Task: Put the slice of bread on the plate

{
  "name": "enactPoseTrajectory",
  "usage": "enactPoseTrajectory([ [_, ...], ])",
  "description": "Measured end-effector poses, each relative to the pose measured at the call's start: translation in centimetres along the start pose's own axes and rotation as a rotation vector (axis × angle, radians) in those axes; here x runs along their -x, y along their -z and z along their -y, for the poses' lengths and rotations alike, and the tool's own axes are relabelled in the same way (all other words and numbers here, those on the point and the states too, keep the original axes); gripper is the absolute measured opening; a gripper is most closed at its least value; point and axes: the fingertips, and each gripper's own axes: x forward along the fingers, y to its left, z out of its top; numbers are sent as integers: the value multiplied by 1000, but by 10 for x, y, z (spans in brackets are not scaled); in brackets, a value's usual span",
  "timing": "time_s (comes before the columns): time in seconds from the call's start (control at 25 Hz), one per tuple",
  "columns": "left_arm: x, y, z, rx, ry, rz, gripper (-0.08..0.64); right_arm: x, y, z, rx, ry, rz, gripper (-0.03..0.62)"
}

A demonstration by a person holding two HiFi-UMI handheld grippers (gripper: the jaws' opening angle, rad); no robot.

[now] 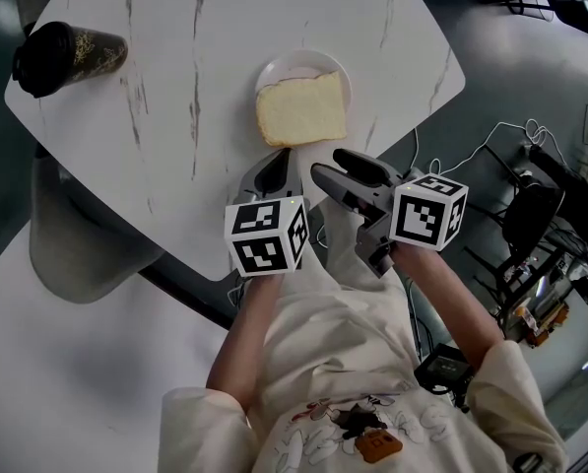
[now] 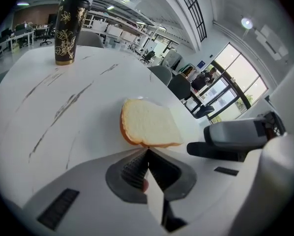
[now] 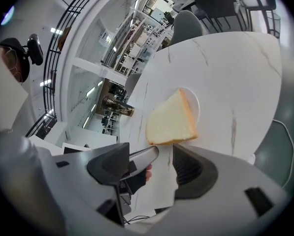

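Because the soft, squarish slice of bread (image 1: 301,109) lies on the small round white plate (image 1: 284,65) with its near crust overhanging the rim, a stray nudge could tip it onto the smooth marble-patterned table (image 1: 165,87). The left gripper (image 2: 147,152) has its jaws pressed together, empty. The right gripper (image 3: 166,154) has its jaws parted, also empty.
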Motion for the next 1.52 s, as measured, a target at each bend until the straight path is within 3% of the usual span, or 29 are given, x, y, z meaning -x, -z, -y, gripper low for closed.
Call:
enactPoseTrajectory([
  [0.68,41,-13,15,-35,-22,33,7,26,-15,-38,70,-66,71,258],
  [0.8,55,-19,24,-47,-18,54,8,35,-19,-53,99,-86,88,190],
  [0.92,67,-23,34,-57,-19,70,7,44,-23,-66,114,-104,108,179],
  [1.0,76,-25,41,-61,-17,83,7,53,-27,-72,116,-108,131,124],
  [1.12,92,-32,52,-72,-6,108,7,66,-33,-80,117,-106,171,121],
  [1.24,104,-36,62,-82,11,125,6,86,-41,-90,133,-78,230,30],
  [1.52,127,-50,88,-110,57,172,8,138,-58,-136,169,-106,327,5],
])
